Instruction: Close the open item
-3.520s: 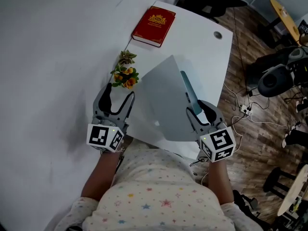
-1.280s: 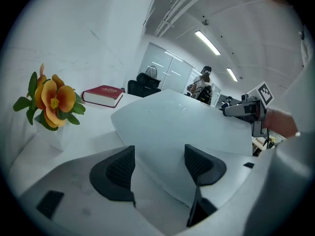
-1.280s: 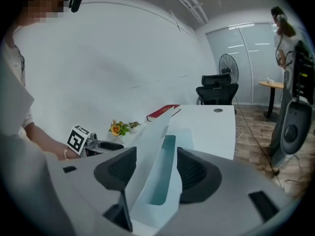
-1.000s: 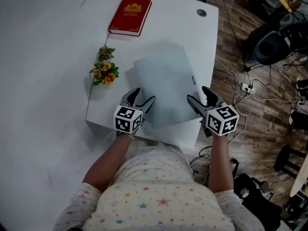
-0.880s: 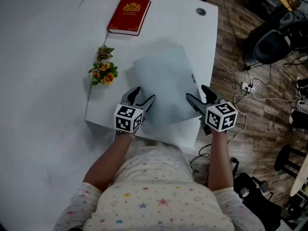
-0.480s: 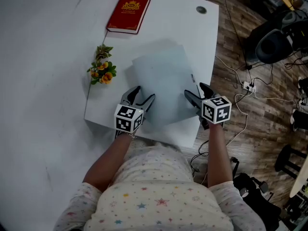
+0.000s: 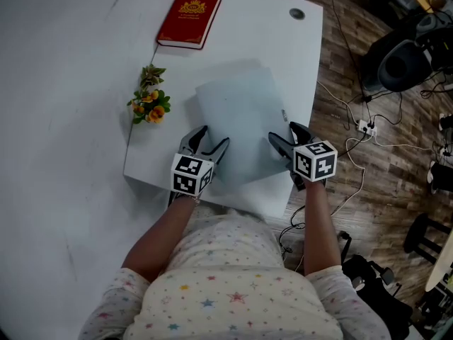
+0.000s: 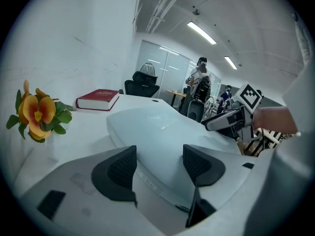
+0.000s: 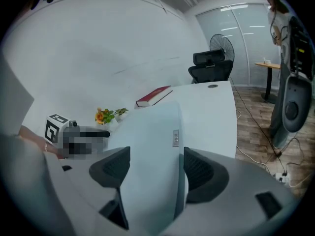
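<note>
1. The white tabletop carries everything here.
2. The grey-blue laptop lies in the middle of the tabletop and reaches toward the near edge. Its lid is down flat on its base.
3. The red book lies closed in the far left corner.
4. The left claw is at the laptop's near left corner. Its jaws stand apart with nothing pinched.
5. The right claw is at the laptop's near right corner. Its jaws are spread, and the laptop's side edge runs between them ungripped.
6. The small orange flower sprig sits at the left edge, well apart from the book.
7. A round cable hole sits near the far right corner.
</note>
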A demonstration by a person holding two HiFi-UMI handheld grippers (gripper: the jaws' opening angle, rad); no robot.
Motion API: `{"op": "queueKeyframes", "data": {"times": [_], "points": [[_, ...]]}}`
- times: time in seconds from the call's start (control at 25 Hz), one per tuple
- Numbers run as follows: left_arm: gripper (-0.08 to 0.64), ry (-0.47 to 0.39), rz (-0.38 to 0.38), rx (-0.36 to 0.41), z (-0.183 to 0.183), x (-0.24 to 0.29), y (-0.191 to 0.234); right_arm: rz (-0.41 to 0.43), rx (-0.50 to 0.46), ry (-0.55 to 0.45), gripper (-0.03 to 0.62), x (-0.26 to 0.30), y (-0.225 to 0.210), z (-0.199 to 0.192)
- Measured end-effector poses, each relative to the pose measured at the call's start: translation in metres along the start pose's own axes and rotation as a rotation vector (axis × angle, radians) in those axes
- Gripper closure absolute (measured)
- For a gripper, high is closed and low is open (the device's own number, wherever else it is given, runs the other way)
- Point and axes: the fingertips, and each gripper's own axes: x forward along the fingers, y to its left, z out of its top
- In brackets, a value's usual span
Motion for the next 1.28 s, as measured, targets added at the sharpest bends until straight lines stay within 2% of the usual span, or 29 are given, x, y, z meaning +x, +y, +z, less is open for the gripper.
{"op": "queueKeyframes", "data": {"times": [0.6, 0.76, 0.92, 1.28], "points": [[0.270, 0.040, 0.064, 0.062, -0.003, 0.006, -0.002, -0.015, 0.008, 0.010, 0.285, 0.000, -0.005, 0.003], [0.270, 0.046, 0.063, 0.071, -0.004, 0.006, -0.002, -0.066, 0.014, -0.037, 0.307, 0.000, -0.017, 0.016], [0.270, 0.040, 0.056, 0.064, -0.004, 0.006, -0.002, -0.154, -0.011, -0.094, 0.359, 0.001, -0.037, 0.030], [0.270, 0.040, 0.051, 0.066, -0.005, 0.006, 0.000, -0.199, -0.021, -0.064, 0.388, 0.015, -0.044, 0.026]]}}
